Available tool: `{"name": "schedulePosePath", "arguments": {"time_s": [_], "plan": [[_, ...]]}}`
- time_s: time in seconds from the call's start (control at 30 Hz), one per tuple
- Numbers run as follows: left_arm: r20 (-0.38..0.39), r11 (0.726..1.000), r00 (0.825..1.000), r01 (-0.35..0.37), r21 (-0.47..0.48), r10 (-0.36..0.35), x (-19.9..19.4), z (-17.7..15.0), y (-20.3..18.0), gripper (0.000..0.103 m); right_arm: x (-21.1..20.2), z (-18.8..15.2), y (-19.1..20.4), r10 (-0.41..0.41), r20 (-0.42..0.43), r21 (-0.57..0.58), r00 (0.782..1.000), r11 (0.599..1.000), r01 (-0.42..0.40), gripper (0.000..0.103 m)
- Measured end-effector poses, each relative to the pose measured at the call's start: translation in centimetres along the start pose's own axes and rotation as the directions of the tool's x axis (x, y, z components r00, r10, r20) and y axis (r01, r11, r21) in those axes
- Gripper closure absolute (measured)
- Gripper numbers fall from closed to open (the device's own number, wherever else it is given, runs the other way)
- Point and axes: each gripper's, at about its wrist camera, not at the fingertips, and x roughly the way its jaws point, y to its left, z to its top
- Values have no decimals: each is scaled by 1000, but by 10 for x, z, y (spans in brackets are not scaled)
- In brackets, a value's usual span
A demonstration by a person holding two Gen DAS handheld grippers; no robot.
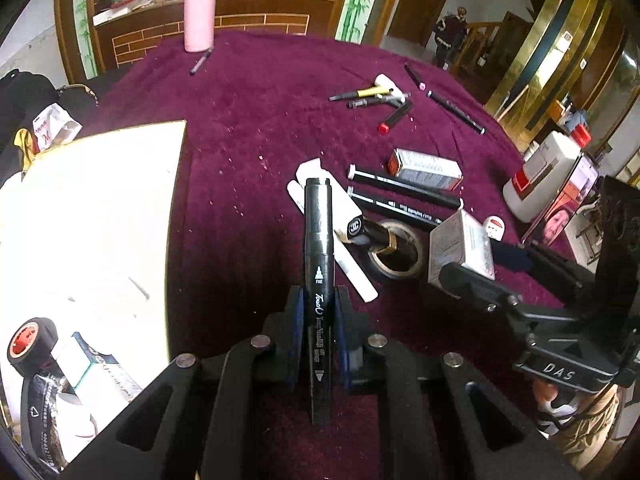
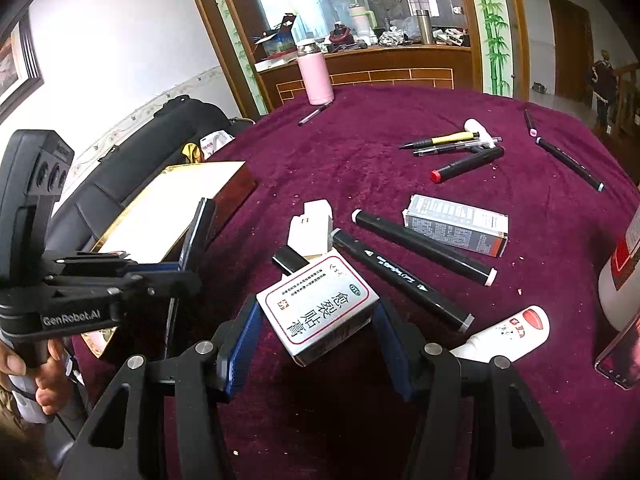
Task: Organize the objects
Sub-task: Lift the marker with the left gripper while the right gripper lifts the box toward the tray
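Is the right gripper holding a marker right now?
No, the right gripper is shut on a small white medicine box; the black marker sits in the left gripper.

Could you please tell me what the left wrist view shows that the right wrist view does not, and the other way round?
Only the left wrist view shows the left hand-held gripper shut on a black art marker, a roll of black tape inside the open box, and a tape ring under a black-and-gold lipstick.

Only the right wrist view shows the printed face of the small white medicine box between the right hand-held gripper's pads, and the person's hand.

Both show the pink bottle, the red-capped marker and the maroon tablecloth.
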Motion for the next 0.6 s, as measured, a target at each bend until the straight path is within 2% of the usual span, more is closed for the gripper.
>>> {"name": "schedulePosePath", "arguments": {"time_s": [0.23,0.6], "plan": [[63,1000,998,-16,-27,18,-19,6,10,89,1,4,8,21,9,-5,1000,1000,-21,41],[106,998,993,-40,-54,45,-36,7,23,89,2,9,25,45,16,-27,999,999,-45,41]]}}
